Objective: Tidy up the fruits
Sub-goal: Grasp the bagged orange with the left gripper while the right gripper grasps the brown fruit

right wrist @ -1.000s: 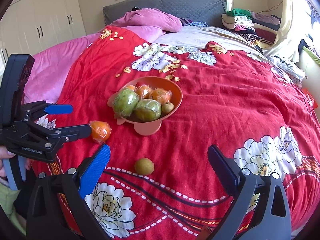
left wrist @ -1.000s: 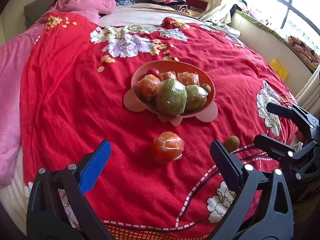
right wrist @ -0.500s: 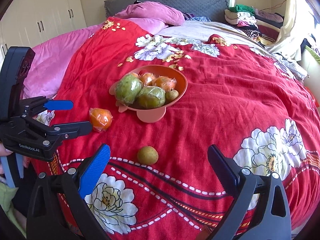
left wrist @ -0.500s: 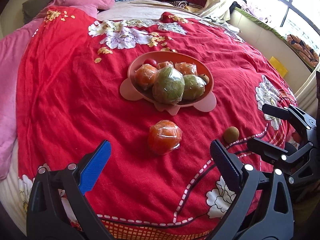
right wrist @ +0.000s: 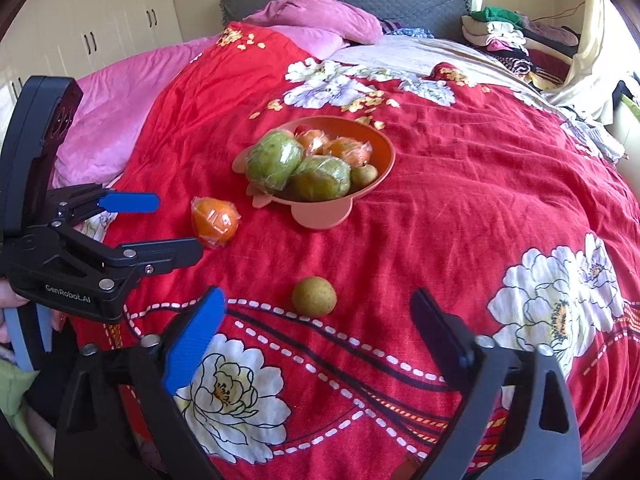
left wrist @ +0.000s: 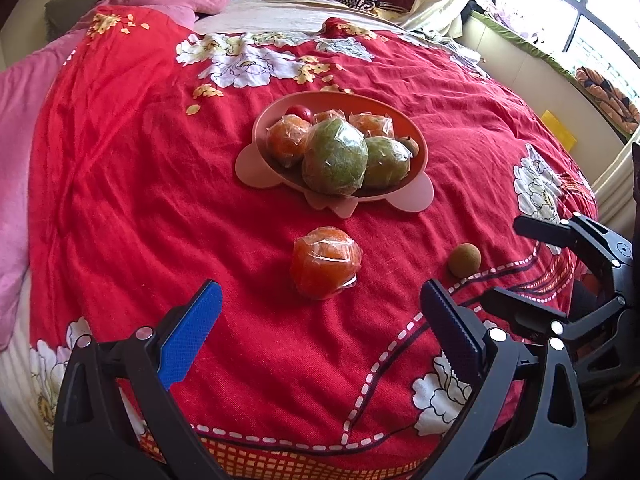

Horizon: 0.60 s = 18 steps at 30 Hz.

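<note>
A salmon-pink bowl (left wrist: 421, 151) (right wrist: 386, 162) on the red bedspread holds several wrapped green and orange fruits. In front of it lies a wrapped orange (left wrist: 325, 261) (right wrist: 215, 221). A small brown-green round fruit (left wrist: 464, 260) (right wrist: 314, 296) lies to its right. My left gripper (left wrist: 320, 320) (right wrist: 172, 226) is open, its fingers straddling the space just short of the orange. My right gripper (right wrist: 316, 332) (left wrist: 516, 260) sits just short of the small fruit; its jaws are closing and nothing is pressed between them.
The red floral bedspread (right wrist: 460, 208) covers a bed with pink pillows (right wrist: 316, 20) at the head. Folded clothes (right wrist: 508, 36) are piled at the far right. White wardrobes (right wrist: 100, 28) stand left. A window sill (left wrist: 540, 56) runs along the bed's right side.
Both grippers have edged nearer to the loose fruits: the orange and the small fruit look larger and closer. The right gripper's fingers have narrowed slightly.
</note>
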Tool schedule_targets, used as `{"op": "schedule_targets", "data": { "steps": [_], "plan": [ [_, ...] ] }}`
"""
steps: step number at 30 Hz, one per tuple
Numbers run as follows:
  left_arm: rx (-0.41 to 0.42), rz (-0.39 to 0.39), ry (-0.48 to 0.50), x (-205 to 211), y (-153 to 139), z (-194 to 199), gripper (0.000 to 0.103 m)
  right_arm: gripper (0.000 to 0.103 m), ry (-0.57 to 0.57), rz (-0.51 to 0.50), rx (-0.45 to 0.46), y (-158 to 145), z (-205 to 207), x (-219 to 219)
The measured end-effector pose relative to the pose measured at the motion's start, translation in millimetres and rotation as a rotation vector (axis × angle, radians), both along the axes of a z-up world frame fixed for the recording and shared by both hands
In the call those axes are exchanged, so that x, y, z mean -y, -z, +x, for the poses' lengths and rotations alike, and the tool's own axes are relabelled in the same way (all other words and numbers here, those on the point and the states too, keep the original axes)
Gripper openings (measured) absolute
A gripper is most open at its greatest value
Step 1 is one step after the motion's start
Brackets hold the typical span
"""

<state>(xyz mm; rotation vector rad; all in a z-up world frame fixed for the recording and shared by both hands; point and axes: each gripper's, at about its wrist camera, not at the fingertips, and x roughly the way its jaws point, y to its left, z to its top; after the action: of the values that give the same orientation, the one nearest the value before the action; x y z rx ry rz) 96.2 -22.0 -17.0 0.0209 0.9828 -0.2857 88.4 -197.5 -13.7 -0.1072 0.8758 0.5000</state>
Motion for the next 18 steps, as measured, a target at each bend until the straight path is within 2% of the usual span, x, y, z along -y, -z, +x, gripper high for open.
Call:
{"op": "schedule_targets", "data": {
  "steps": [2,6,9,18],
  "plan": [
    [-0.002,-0.001,0.001,1,2,0,0.093,0.075,-0.003,0.000,-0.011,3,2,-1],
    [-0.005,-0.004,0.000,1,5,3,0.093,0.054,-0.017,0.001,-0.034,10,6,-3],
    [-0.004,-0.007,-0.003,0,7,5,0.093,0.042,-0.021,0.000,-0.051,15,9,-5],
    [-0.005,-0.031,-0.024,-5,10,13,0.083,0.031,-0.031,-0.001,-0.062,25,15,-8]
  ]
}}
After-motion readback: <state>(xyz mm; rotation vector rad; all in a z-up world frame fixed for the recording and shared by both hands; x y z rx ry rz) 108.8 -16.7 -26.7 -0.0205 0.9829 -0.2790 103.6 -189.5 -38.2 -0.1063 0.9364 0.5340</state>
